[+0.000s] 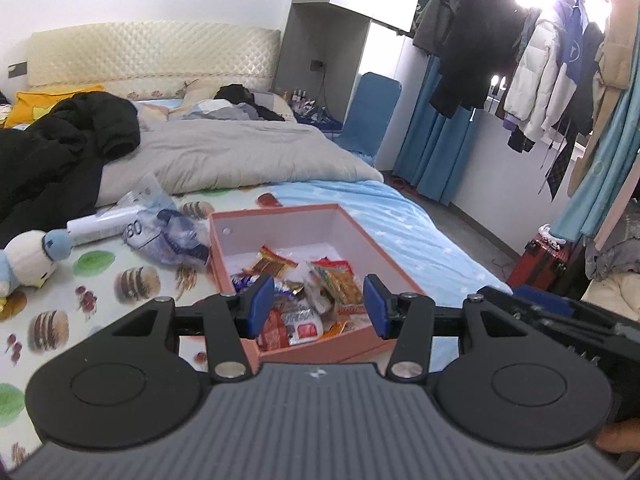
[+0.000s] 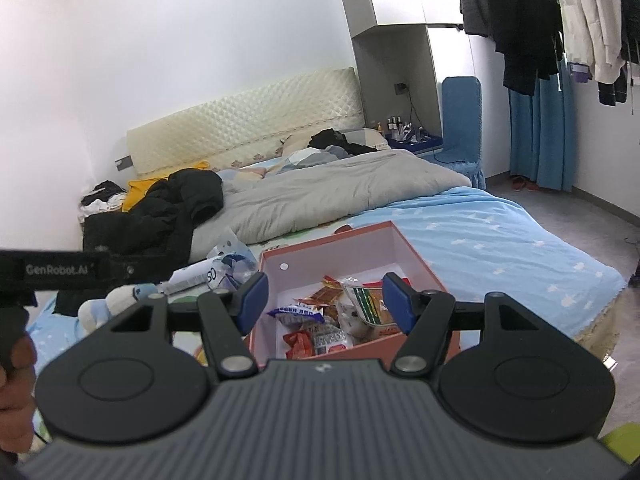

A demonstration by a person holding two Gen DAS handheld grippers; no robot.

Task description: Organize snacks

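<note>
Hovering over the near end of the bed, both tools pointing down and forward at the pink box. Left tool standing with blue pads apart, nothing between them, only framing the snack packets lying beyond. Right tool likewise gaping and carrying nothing, lined up on the same box from slightly further right. Snacks sitting heaped in the near half of the box, far half bare, probably leaving room for sorting. Lying loose on the sheet just left of the box: a crumpled plastic bag and a white tube, with a plush toy further left. Holding both pairs of pads spread, likely ready for reaching in and picking a packet. Keeping level with the box rim apparently avoiding knocking the cardboard wall.
</note>
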